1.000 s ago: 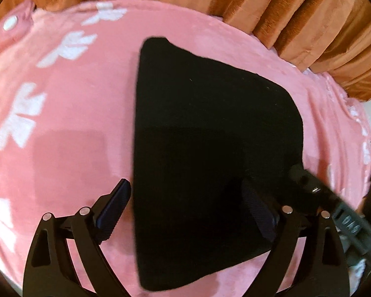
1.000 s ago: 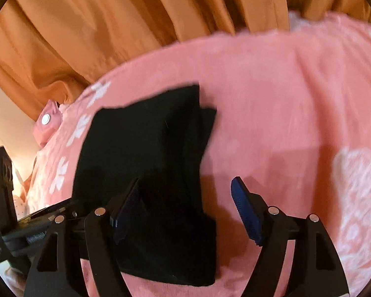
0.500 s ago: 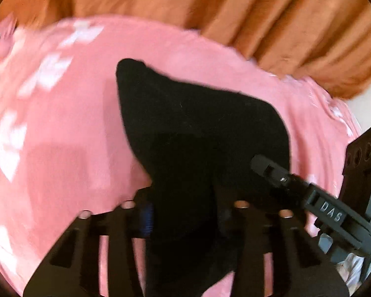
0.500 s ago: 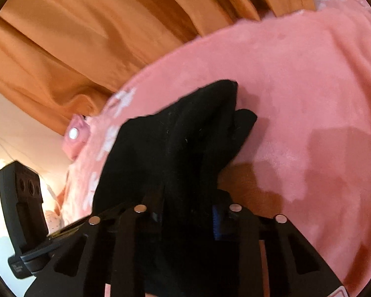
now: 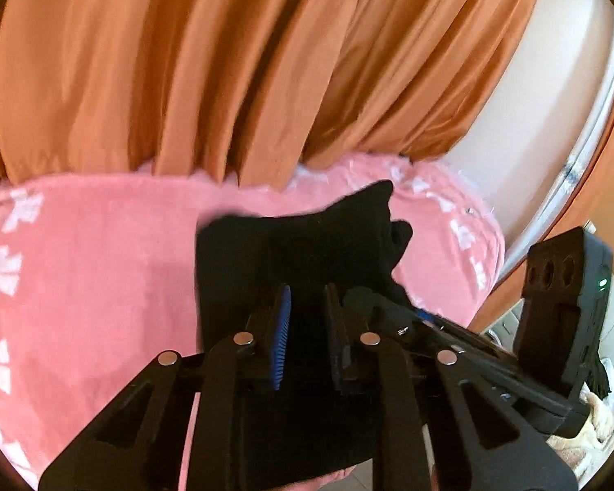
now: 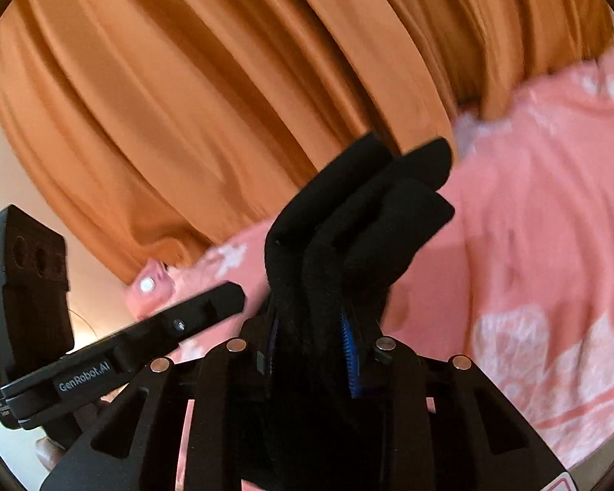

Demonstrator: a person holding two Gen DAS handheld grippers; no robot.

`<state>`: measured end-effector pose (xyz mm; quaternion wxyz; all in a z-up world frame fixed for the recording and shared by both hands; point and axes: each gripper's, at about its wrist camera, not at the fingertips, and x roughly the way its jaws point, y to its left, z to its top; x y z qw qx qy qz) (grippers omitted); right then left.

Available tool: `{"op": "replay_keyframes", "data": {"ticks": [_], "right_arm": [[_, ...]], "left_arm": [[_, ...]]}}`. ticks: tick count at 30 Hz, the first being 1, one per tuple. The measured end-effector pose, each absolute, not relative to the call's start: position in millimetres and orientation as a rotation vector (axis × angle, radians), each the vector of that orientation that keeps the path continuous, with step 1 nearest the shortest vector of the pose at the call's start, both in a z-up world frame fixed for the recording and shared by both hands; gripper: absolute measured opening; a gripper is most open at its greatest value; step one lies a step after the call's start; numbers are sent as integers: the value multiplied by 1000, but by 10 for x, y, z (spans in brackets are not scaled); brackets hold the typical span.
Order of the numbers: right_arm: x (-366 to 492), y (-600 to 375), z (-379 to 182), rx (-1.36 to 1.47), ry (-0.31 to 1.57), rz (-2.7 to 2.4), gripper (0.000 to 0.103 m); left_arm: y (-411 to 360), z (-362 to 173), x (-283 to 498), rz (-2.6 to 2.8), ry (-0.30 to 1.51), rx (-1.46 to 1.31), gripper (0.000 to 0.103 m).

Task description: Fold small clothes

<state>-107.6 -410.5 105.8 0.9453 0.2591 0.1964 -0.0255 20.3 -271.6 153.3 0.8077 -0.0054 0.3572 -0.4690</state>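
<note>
A small black garment [image 5: 307, 245] is lifted off the pink blanket [image 5: 102, 270], held along its near edge by both grippers. My left gripper [image 5: 307, 311] is shut on the cloth, its blue pads pinching the fabric. My right gripper [image 6: 311, 327] is also shut on the black garment [image 6: 348, 225], which stands up bunched in folds above the fingers. The right gripper shows in the left wrist view [image 5: 470, 347] close on the right, and the left gripper shows in the right wrist view [image 6: 143, 343] on the left.
The pink blanket [image 6: 552, 245] with white flower prints covers the surface. Orange curtains [image 5: 225, 61] hang behind it. A beige wall [image 5: 552, 102] is at the right, with light clutter low at the right edge [image 5: 593, 429].
Both grippers closed on the near edge of the flat black garment and lifted it. The cloth now hangs bunched above the blanket, and both views tilted up toward the curtains.
</note>
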Motion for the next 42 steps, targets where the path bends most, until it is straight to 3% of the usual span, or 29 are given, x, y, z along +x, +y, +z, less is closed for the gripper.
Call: {"op": "replay_keyframes", "data": {"ticks": [1, 2, 3, 4, 6, 16, 18, 20, 25, 30, 32, 34, 38, 39, 40, 42], "right_arm": [[-1034, -4022, 1176, 510, 397, -16, 21], [-994, -3963, 1245, 499, 395, 4, 2], [-973, -3889, 1313, 478, 389, 10, 0], [-943, -3795, 1399, 435, 382, -16, 0], [-894, -3694, 1478, 361, 397, -90, 0], [-1037, -4076, 453, 330, 675, -340, 11], [-1057, -3923, 274, 326, 716, -276, 22], [-1029, -3745, 159, 314, 738, -215, 56], [-863, -3048, -116, 113, 795, -56, 70], [-455, -2755, -181, -33, 854, -126, 71], [-204, -2781, -147, 2, 880, -149, 80], [91, -2742, -273, 19, 965, -148, 81], [378, -2478, -553, -157, 1013, -229, 97], [407, -2435, -617, -213, 1008, -257, 96], [428, -2389, -672, -280, 995, -290, 86], [398, -2472, -558, -263, 963, -303, 25]], "left_arm": [[-2614, 1637, 207, -981, 741, -14, 17], [-2518, 1689, 237, -966, 730, -27, 17], [-2399, 1738, 277, -948, 726, -43, 22], [-2223, 1758, 342, -915, 732, -68, 40], [-1999, 1688, 477, -854, 757, -114, 64], [-1614, 290, 681, -705, 1098, -210, 65], [-1594, -2, 707, -690, 1181, -271, 65], [-1618, -236, 658, -699, 1246, -328, 70], [-1676, -614, 756, -714, 1326, -548, 83], [-1522, -293, 917, -634, 1206, -572, 83], [-1380, -147, 916, -585, 1148, -554, 83], [-1244, -75, 879, -564, 1122, -559, 83], [-1089, -41, 857, -539, 1107, -543, 83], [-1061, -53, 864, -532, 1109, -544, 83], [-1033, -62, 879, -530, 1109, -551, 83], [-969, -41, 869, -527, 1112, -566, 83]]}}
